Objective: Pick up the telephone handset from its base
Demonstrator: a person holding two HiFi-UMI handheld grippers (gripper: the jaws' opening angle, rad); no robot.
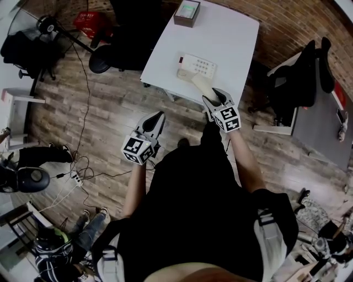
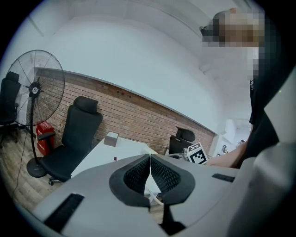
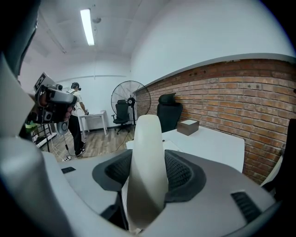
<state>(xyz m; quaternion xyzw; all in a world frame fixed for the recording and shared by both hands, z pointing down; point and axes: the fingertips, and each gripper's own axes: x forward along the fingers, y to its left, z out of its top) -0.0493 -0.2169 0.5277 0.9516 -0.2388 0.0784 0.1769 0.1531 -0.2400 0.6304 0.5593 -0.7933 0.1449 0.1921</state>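
The cream telephone handset (image 3: 147,166) stands upright between the pads of my right gripper (image 3: 148,173), which is shut on it. From the head view the handset (image 1: 202,83) hangs just off the near edge of the white table (image 1: 231,38), held by the right gripper (image 1: 214,98). The white telephone base (image 1: 196,66) rests on the table beyond it, its cradle empty. My left gripper (image 1: 160,117) hovers over the wood floor left of the table, shut with nothing in it; its pads (image 2: 159,175) meet in the left gripper view.
A small brown box (image 1: 187,12) sits at the table's far end. Black office chairs (image 1: 118,47) stand left and right of the table. A floor fan (image 2: 35,88), cables on the floor and a brick wall (image 2: 138,113) surround the area.
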